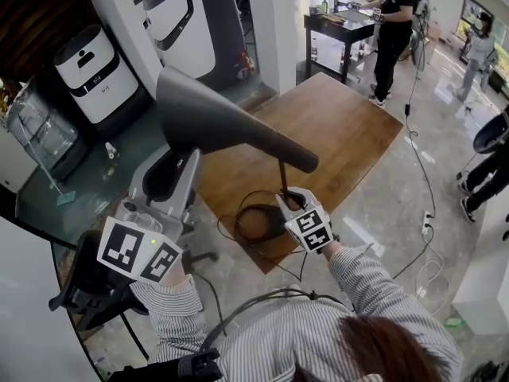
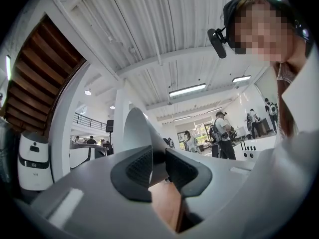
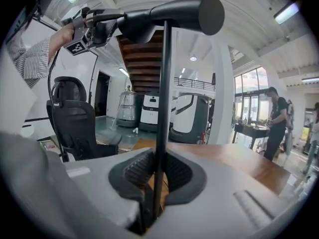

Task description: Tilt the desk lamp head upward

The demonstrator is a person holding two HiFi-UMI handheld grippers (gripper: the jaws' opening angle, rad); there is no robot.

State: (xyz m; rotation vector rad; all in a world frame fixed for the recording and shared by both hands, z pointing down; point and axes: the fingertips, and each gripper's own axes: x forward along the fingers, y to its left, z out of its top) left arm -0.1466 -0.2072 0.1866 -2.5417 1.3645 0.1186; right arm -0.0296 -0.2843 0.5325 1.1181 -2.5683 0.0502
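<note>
left gripper (image 2: 158, 169): pads clamped on rim of dark grey cone-shaped lamp head (image 1: 215, 122) | right gripper (image 3: 158, 176): clamped on thin black pole (image 3: 163, 108) | risk: smooth rim may slip free if the head resists tilting

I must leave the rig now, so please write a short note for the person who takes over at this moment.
Left tongs: shut on the rim of the lamp head.
Right tongs: shut on the lamp pole.
Lamp base stands on the wooden table.
Done: both grips set; the head looks roughly level.
Left: raise the head's wide end, then release both.
</note>
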